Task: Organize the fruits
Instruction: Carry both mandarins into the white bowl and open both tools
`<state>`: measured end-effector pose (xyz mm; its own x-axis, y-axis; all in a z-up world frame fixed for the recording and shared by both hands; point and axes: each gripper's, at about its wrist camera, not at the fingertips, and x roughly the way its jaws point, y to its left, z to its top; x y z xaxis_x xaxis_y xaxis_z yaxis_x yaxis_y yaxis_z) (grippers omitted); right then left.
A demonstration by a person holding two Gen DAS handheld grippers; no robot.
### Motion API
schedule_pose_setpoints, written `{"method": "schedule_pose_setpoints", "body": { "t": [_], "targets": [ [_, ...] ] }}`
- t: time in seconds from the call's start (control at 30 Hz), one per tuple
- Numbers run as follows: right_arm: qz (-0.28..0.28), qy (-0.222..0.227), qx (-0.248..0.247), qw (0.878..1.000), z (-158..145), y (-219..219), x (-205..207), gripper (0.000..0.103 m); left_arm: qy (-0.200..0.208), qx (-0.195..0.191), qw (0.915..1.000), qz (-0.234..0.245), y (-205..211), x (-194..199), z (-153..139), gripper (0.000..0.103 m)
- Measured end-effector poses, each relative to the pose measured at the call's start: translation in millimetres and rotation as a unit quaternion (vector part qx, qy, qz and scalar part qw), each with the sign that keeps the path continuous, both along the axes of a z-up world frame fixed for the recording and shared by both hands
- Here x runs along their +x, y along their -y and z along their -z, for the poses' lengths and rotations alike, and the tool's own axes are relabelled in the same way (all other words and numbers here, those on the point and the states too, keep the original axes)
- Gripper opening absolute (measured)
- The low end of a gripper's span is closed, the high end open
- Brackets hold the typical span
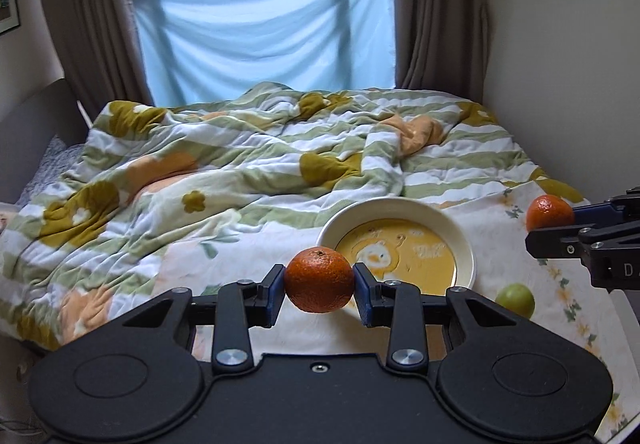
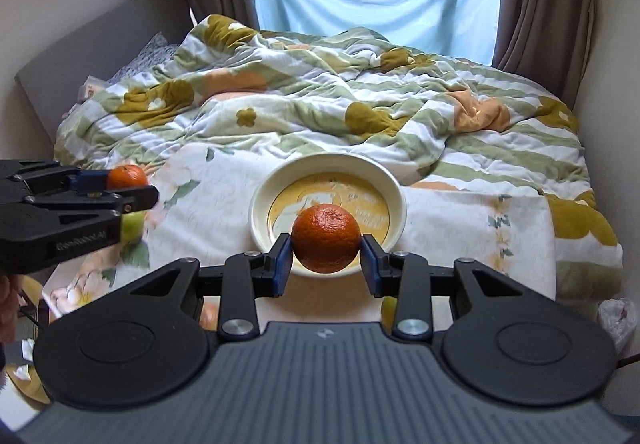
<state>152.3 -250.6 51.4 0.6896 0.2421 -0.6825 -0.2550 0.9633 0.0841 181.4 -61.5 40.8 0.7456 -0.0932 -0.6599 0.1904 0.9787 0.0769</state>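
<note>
orange mandarin [image 1: 319, 280] clamped in left fingers [image 1: 276, 290], second mandarin [image 2: 325, 238] in right fingers [image 2: 282, 264], above empty bowl [image 2: 256, 204]

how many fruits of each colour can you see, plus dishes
orange fruit: 2, one orange in the left gripper, the other orange in the right gripper
green fruit: 1, a green fruit lying on the bed sheet
dishes: 1, an empty bowl
total: 4
</note>
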Motion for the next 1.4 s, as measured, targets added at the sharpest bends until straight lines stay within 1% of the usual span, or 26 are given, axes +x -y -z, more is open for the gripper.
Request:
{"method": "schedule_pose_setpoints", "body": {
  "t": [0.23, 0.37, 0.53, 0.63, 0.77, 0.87, 1.0, 1.03, 1.07, 1.1, 1.13, 1.17, 1.2, 1.3, 1.4],
  "targets": [
    [0.03, -0.009, 0.022, 0.999, 8.6, 6.1, 58.7, 0.052, -0.034, -0.014, 0.9989, 0.028, 16.1, 70.1, 24.1, 0.04],
    [0.043, -0.016, 0.028, 0.999, 19.0, 8.4, 94.0, 0.052, -0.045, -0.002, 0.9979, 0.047, 32.7, 108.8, 40.5, 0.04],
    [0.062, -0.025, 0.028, 0.997, 33.7, 13.0, 135.3, 0.052, -0.065, 0.01, 0.9953, 0.071, 49.2, 147.2, 66.0, 0.04],
    [0.075, -0.03, 0.031, 0.996, 41.7, 18.8, 157.2, 0.052, -0.079, 0.017, 0.9933, 0.083, 57.3, 164.9, 82.2, 0.04],
    [0.087, -0.043, 0.034, 0.995, 54.0, 25.2, 178.2, 0.052, -0.091, 0.019, 0.991, 0.096, 64.9, 178.8, 97.9, 0.04],
    [0.092, -0.052, 0.032, 0.994, 61.4, 27.9, 186.6, 0.052, -0.097, 0.025, 0.9891, 0.108, 69.4, 183.9, 107.0, 0.04],
    [0.099, -0.062, 0.034, 0.993, 69.0, 29.9, 192.6, 0.052, -0.108, 0.02, 0.9873, 0.115, 71.3, 188.3, 113.8, 0.04],
    [0.099, -0.065, 0.035, 0.992, 70.5, 30.3, 193.8, 0.052, -0.106, 0.024, 0.9874, 0.115, 71.9, 188.0, 113.9, 0.046],
    [0.099, -0.067, 0.036, 0.992, 71.3, 30.0, 194.8, 0.052, -0.101, 0.029, 0.9877, 0.116, 73.1, 187.0, 112.9, 0.054],
    [0.1, -0.067, 0.035, 0.992, 71.8, 30.0, 195.4, 0.052, -0.095, 0.031, 0.9881, 0.117, 73.1, 185.8, 111.4, 0.077],
    [0.1, -0.068, 0.034, 0.992, 72.1, 30.2, 195.7, 0.052, -0.086, 0.029, 0.9889, 0.117, 71.9, 184.0, 108.9, 0.097],
    [0.1, -0.069, 0.034, 0.992, 71.8, 30.5, 196.5, 0.052, -0.077, 0.027, 0.9898, 0.117, 70.3, 182.0, 105.8, 0.1],
    [0.101, -0.068, 0.034, 0.992, 71.9, 30.3, 196.4, 0.052, -0.07, 0.027, 0.9902, 0.117, 68.5, 180.5, 102.8, 0.1],
    [0.103, -0.068, 0.033, 0.992, 69.5, 32.0, 197.6, 0.052, -0.076, 0.028, 0.9908, 0.109, 62.2, 180.4, 97.4, 0.1],
    [0.099, -0.069, 0.033, 0.992, 69.1, 30.8, 196.9, 0.052, -0.082, 0.015, 0.9917, 0.098, 49.9, 176.6, 90.4, 0.1]
  ]
}}
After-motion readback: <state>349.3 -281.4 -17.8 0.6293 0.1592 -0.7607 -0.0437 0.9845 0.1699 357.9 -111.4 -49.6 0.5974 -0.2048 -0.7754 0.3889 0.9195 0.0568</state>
